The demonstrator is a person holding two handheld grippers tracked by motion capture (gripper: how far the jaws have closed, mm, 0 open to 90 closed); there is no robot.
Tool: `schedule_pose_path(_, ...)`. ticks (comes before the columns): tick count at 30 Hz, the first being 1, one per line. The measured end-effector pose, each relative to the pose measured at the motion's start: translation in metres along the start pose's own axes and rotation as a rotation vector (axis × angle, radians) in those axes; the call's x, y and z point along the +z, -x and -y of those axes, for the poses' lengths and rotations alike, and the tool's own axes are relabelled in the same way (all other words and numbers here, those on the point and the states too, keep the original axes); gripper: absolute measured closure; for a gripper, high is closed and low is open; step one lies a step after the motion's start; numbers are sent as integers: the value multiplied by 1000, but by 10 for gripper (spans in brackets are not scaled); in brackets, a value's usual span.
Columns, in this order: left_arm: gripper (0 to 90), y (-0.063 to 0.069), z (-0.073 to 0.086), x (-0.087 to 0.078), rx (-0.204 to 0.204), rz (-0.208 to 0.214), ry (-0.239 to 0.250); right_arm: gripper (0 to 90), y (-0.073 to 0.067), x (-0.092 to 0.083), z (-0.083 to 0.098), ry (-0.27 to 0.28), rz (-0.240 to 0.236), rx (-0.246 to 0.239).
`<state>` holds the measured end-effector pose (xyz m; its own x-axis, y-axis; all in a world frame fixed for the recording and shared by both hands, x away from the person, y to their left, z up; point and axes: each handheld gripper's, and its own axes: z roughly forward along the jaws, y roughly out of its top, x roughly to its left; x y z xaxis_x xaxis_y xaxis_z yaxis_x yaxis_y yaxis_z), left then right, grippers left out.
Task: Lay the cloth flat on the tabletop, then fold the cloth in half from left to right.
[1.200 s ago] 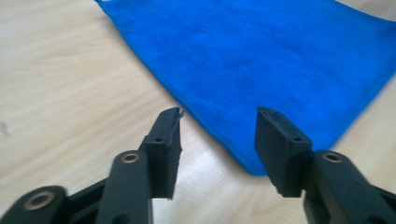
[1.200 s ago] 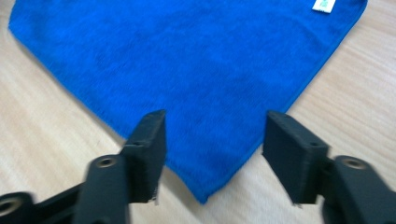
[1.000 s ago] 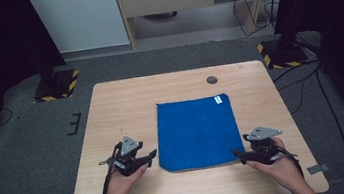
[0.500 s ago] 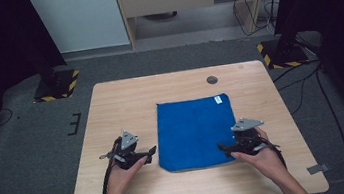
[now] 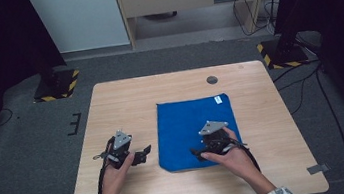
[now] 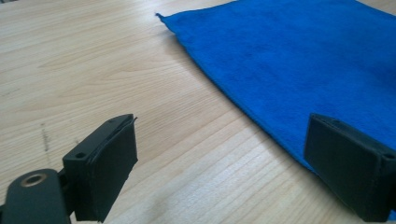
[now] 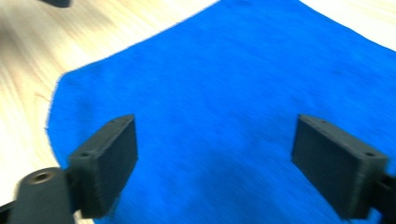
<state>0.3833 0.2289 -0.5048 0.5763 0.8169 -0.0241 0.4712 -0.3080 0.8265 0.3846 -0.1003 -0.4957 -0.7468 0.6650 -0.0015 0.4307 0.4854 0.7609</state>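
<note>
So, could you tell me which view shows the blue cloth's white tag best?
The high view: the white tag sits at the far right corner of the blue cloth. The gripper views show plain blue fabric and edges.

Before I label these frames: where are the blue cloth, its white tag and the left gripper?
blue cloth (image 5: 184, 125), high view, bare middle.
white tag (image 5: 218, 99), high view, far right corner.
left gripper (image 5: 143, 154), high view, between its fingertips.

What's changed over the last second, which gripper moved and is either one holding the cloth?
The right gripper has slid left from the blue cloth's near right corner to over its near middle. Its jaws opened, then closed a little; they stand apart over the cloth, gripping nothing. The left gripper stayed beside the cloth's left edge; its jaws have been opening, nothing between them. The cloth lies flat as before on the table.
</note>
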Motion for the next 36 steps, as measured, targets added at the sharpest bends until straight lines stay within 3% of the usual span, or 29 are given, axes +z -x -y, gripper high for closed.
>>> schedule_pose_path(9,89,-8,2,-1,-12,-26,-6,360,-36,18,-17,-22,-70,-81)
schedule_pose_path(20,89,-10,2,-3,-10,-37,-7,434,-69,36,-21,-45,-141,-134)
schedule_pose_path(25,89,-10,3,-2,6,-52,-21,414,-78,40,-21,-52,-146,-149)
schedule_pose_path(32,91,-11,1,-3,-8,-59,-18,401,-89,49,-21,-49,-161,-164)
schedule_pose_path(36,91,-8,-7,-1,16,-56,-15,485,-97,60,-21,-68,-161,-180)
